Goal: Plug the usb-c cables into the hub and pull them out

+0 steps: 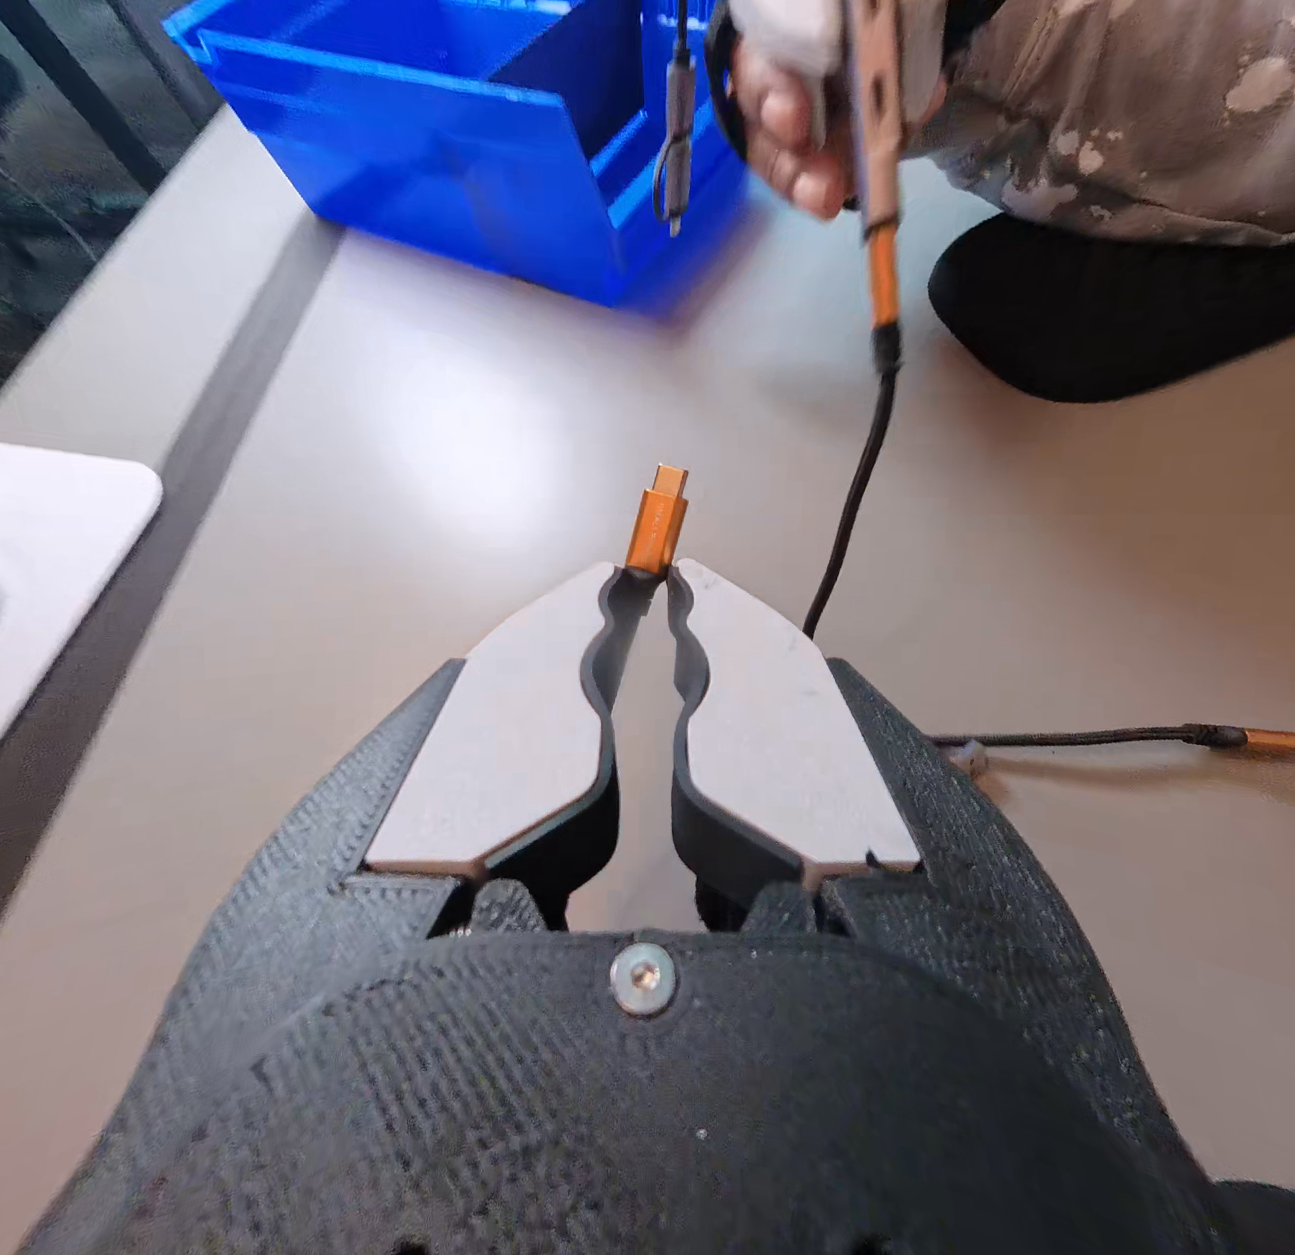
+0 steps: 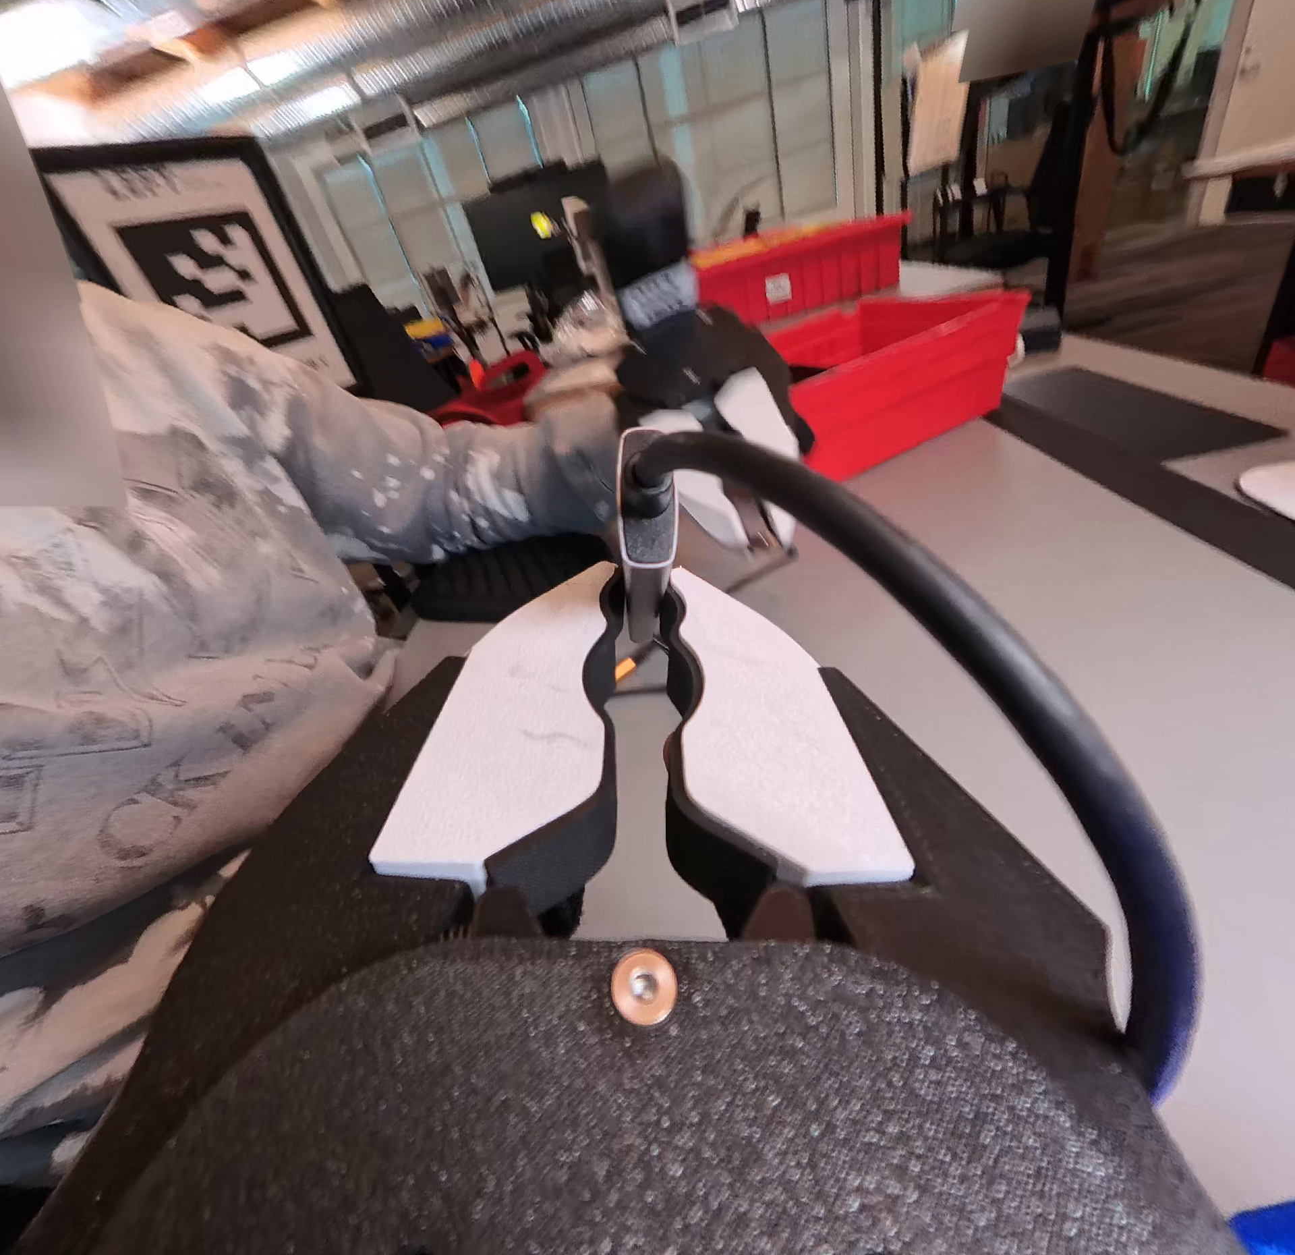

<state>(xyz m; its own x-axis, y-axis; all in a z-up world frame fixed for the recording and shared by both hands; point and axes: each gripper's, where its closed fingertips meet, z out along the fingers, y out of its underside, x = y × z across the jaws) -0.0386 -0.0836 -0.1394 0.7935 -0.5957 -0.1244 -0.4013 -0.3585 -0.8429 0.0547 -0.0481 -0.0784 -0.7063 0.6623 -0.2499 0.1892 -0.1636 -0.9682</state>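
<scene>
My left gripper [image 1: 655, 576] is shut on an orange usb-c plug [image 1: 659, 524], which sticks forward past the fingertips above the table. Ahead to the right, a blurred pale hub [image 1: 876, 93] hangs upright by a person's hand [image 1: 785, 114], with a second orange plug [image 1: 884, 275] in its lower end and that plug's black cable [image 1: 851, 506] trailing to the table. In the right wrist view my right gripper [image 2: 641, 590] is shut on the grey hub [image 2: 648, 541]. A thick black cable [image 2: 911, 555] arcs from the hub's far end. A bit of orange [image 2: 624, 669] shows under the fingers.
A blue bin [image 1: 434, 135] stands ahead on the grey table [image 1: 420, 415], with a grey cable end [image 1: 676, 135] dangling before it. A third orange plug [image 1: 1268, 737] lies at the right edge. A white pad [image 1: 56, 555] is at left. Red bins [image 2: 904, 373] stand far off. One gripper's finger ends stand about 12 cm off the other's.
</scene>
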